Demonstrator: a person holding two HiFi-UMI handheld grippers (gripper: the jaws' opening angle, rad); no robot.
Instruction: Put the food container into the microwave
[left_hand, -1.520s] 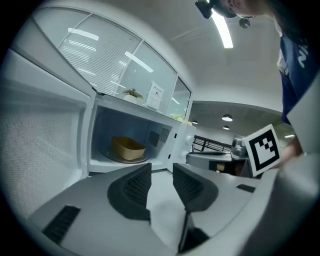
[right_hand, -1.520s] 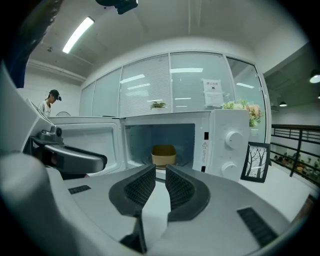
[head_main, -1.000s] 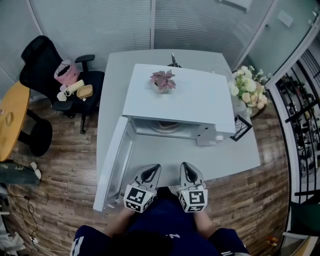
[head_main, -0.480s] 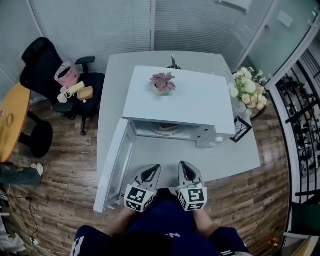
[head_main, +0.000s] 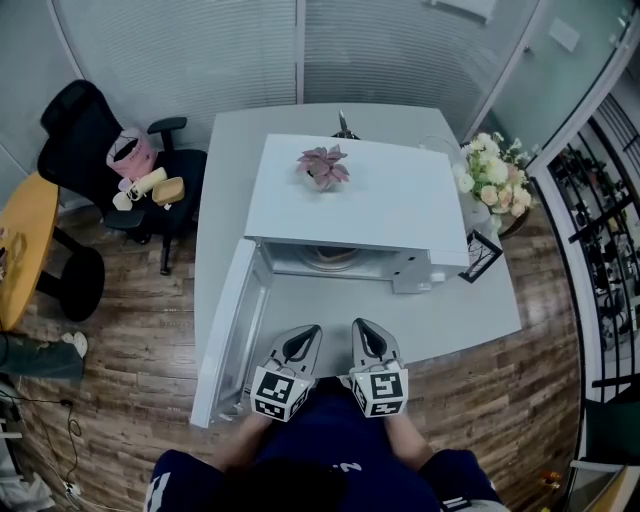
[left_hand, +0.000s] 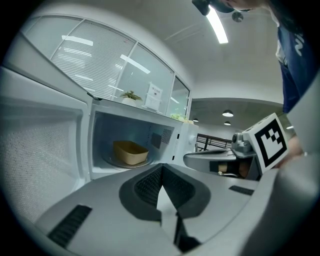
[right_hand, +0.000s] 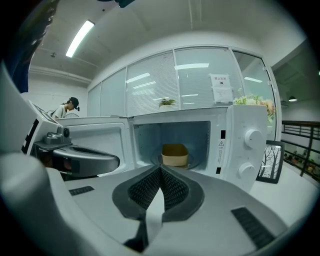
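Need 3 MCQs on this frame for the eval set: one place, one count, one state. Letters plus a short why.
1. Where is the food container relative to the microwave?
A. on the table in front of it
B. inside it
C. on its roof

2. How many knobs does the microwave's front panel show?
A. one
B. two
C. four

3. How do the left tool and the right tool stand?
A. both shut, nothing between the jaws
B. left shut on the container
C. both wide open

Answers:
1 B: both gripper views show the tan container in the cavity behind the open door.
2 B: the right gripper view shows two round knobs, one above the other.
3 A: each tool's own view shows its pads meeting, with nothing between them.
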